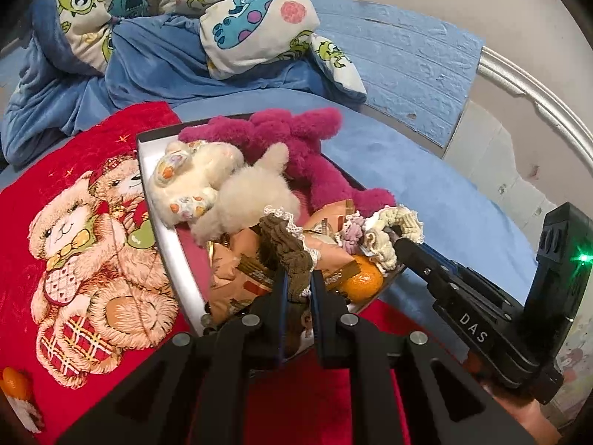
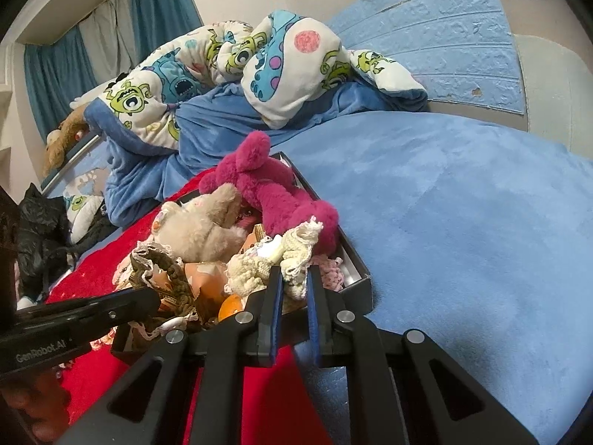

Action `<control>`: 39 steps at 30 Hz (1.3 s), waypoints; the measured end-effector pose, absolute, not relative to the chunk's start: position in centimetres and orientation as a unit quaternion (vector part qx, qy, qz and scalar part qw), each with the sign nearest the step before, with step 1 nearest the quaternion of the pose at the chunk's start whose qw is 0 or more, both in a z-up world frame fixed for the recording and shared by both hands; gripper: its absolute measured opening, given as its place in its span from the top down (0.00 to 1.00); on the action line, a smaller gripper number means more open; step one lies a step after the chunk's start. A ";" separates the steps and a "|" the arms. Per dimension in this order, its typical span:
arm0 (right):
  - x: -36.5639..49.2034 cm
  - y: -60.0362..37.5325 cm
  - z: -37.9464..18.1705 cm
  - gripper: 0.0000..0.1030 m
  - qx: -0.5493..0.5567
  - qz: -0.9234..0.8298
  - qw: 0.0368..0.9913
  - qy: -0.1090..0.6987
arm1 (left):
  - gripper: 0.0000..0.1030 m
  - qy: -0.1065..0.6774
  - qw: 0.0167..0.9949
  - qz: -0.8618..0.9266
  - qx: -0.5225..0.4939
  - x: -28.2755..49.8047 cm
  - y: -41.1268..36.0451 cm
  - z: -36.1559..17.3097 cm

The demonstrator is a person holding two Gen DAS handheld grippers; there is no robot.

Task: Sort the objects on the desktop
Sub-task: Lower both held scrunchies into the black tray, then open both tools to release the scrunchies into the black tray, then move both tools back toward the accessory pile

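Observation:
An open box (image 1: 168, 237) on a red bear blanket holds a magenta plush (image 1: 296, 141), a cream plush (image 1: 207, 178), snack packets (image 1: 241, 274), an orange (image 1: 361, 278) and scrunchies. My left gripper (image 1: 298, 278) is shut on a brown lace-edged scrunchie (image 1: 289, 248) over the box's near end. My right gripper (image 2: 292, 278) is shut on a cream knitted scrunchie (image 2: 296, 252) over the box's near right corner (image 2: 355, 278); it shows in the left wrist view too (image 1: 400, 235). The brown scrunchie (image 2: 163, 263) and the left gripper's finger show in the right wrist view.
The red bear blanket (image 1: 74, 244) lies on a blue bed cover (image 2: 463, 222). A rumpled cartoon-print quilt (image 1: 192, 11) is heaped behind the box. Another orange (image 1: 15, 382) sits at the blanket's near left edge. A blue padded wall (image 1: 400, 59) runs along the right.

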State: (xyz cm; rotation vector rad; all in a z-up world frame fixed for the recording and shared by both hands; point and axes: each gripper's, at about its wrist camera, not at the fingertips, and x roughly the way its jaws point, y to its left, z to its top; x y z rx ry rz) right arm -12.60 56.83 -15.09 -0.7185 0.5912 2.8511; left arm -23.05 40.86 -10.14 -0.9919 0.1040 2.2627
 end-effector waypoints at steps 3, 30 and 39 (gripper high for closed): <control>-12.6 56.8 -15.1 0.89 -0.239 0.948 0.071 0.196 | 0.88 0.046 0.326 0.865 -0.378 -22.9 41.0 -10.1; -11.2 59.2 -16.2 0.00 -0.212 0.934 0.085 0.274 | 0.00 0.055 0.284 0.895 -0.341 -22.7 39.3 -9.0; -10.8 59.1 -16.0 0.00 -0.205 0.935 0.090 0.274 | 0.00 0.052 0.274 0.895 -0.347 -21.8 38.3 -9.2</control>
